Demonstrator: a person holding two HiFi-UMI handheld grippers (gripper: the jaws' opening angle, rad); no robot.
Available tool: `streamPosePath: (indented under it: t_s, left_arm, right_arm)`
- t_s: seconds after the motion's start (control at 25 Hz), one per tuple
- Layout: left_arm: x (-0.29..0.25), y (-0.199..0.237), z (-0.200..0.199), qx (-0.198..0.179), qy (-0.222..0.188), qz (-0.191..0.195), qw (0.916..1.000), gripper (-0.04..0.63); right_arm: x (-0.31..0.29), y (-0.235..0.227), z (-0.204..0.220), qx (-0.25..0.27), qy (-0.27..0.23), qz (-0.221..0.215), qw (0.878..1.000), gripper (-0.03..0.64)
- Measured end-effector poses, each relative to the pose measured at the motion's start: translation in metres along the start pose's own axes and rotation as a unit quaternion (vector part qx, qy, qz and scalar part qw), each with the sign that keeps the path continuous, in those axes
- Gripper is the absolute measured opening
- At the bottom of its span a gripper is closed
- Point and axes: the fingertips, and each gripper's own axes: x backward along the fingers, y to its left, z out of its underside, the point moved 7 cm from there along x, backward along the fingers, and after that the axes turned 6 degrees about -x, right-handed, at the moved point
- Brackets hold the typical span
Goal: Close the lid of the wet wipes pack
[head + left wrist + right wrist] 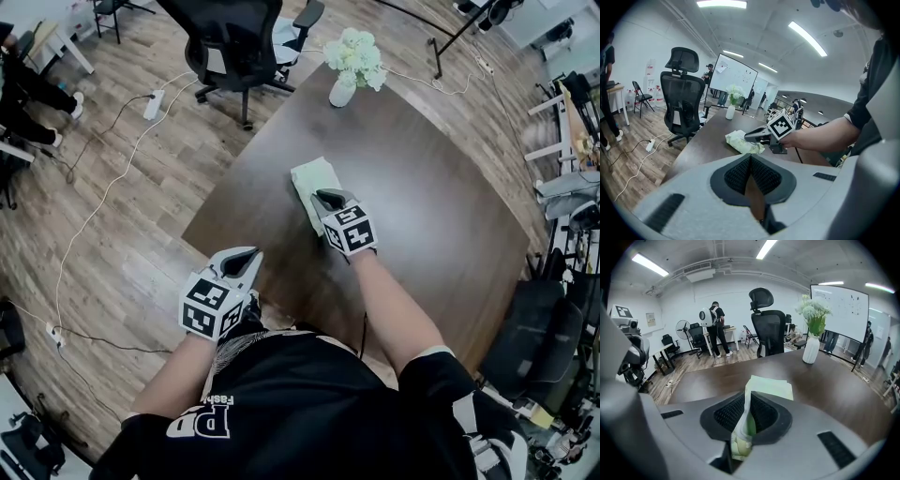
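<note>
The wet wipes pack (311,176) is pale green, the surface (441,216) dark brown, the vase (342,92) white, the chair (239,42) black.

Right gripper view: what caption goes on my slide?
Right gripper shut on a green wipes pack on a brown table.

A white vase (342,92) of flowers stands on the dark table (441,206), near a black office chair (234,37).

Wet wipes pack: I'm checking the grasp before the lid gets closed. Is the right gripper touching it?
Touching. The right gripper view shows the right gripper with its jaws shut on the near edge of the wet wipes pack.
</note>
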Motion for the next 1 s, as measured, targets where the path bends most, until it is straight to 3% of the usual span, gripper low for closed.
streamPosePath:
  t_s: [0.76,1.0]
  left_arm:
    - [0.002,-0.004,0.003,0.010,0.002,-0.012,0.9999,0.017]
    - [0.003,-0.012,0.002,0.007,0.001,-0.018,0.9998,0.017]
  right_arm:
    - [-0.014,0.005,0.007,0.041,0.021,0.017,0.999,0.040]
    - [-0.014,0.001,0.008,0.022,0.012,0.007,1.000,0.032]
